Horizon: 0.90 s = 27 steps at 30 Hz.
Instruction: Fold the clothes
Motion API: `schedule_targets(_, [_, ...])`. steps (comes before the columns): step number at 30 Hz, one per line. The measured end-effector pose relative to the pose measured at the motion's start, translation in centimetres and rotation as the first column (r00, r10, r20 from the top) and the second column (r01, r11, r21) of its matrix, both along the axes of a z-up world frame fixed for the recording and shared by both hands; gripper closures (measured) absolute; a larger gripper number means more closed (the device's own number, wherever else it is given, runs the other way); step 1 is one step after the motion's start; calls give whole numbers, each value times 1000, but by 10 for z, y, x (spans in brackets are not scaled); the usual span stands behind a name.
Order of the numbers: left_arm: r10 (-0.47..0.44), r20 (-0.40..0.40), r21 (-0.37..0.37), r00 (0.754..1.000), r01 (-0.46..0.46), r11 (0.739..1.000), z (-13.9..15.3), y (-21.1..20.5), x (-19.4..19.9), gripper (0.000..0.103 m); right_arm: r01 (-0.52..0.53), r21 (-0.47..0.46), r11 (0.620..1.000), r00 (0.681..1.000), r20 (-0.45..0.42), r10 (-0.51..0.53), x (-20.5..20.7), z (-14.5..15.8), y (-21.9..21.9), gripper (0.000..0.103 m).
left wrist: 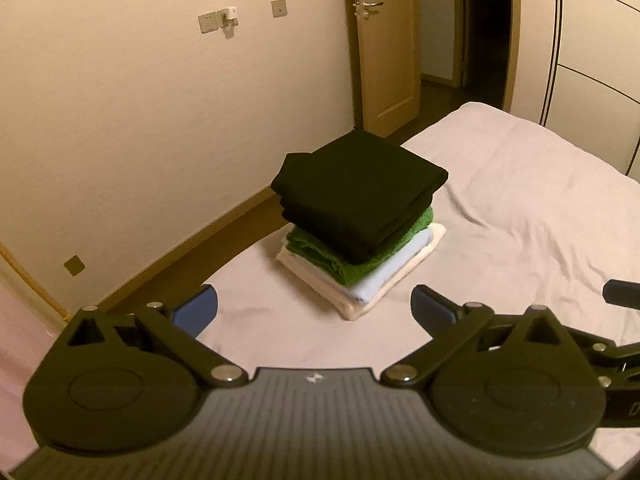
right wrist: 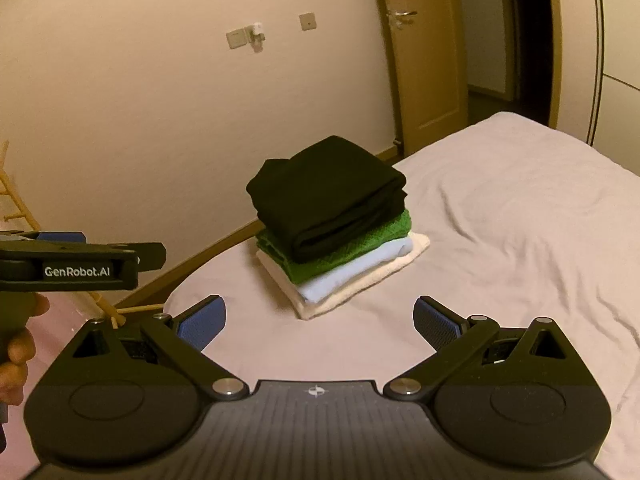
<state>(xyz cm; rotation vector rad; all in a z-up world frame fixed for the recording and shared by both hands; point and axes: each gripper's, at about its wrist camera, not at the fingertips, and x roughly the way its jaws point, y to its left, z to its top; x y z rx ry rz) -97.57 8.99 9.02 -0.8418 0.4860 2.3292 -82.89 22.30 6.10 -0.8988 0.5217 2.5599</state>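
A neat stack of folded clothes lies on the bed near its left edge. A black garment (left wrist: 356, 184) (right wrist: 328, 200) is on top, over a green one (left wrist: 352, 266) (right wrist: 360, 248), a light blue one (left wrist: 384, 278) (right wrist: 348, 276) and a cream one (left wrist: 360, 306) (right wrist: 360, 288) at the bottom. My left gripper (left wrist: 316, 304) hangs over the sheet in front of the stack, open, nothing between its blue pads. My right gripper (right wrist: 320, 314) is likewise open and empty, short of the stack.
The pale sheet (left wrist: 520, 208) (right wrist: 520, 220) is wrinkled to the right of the stack. The left gripper's black frame (right wrist: 80, 268) and a hand (right wrist: 16, 352) are at the left. Wooden floor (left wrist: 224, 236), wall and an open door (left wrist: 384, 40) lie beyond. A wooden rack (right wrist: 20, 204) stands left.
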Motion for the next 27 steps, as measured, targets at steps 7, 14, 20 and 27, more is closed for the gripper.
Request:
schedule_targets(7, [55, -82, -30, 995, -58, 998, 0, -5, 34, 1, -11, 8, 1000, 1000, 2, 11, 24, 0, -1, 0])
schedule_targets(14, [64, -51, 8, 997, -64, 998, 1, -11, 48, 1, -40, 28, 999, 999, 13, 39, 33, 1, -2, 0])
schedule_targets(20, [56, 19, 29, 998, -57, 998, -5, -17, 49, 1, -54, 35, 998, 997, 63, 51, 28, -2, -2, 0])
schedule_targets(27, [69, 81, 24, 994, -71, 997, -14, -22, 41, 1, -54, 20, 998, 993, 111, 51, 15, -10, 4, 0])
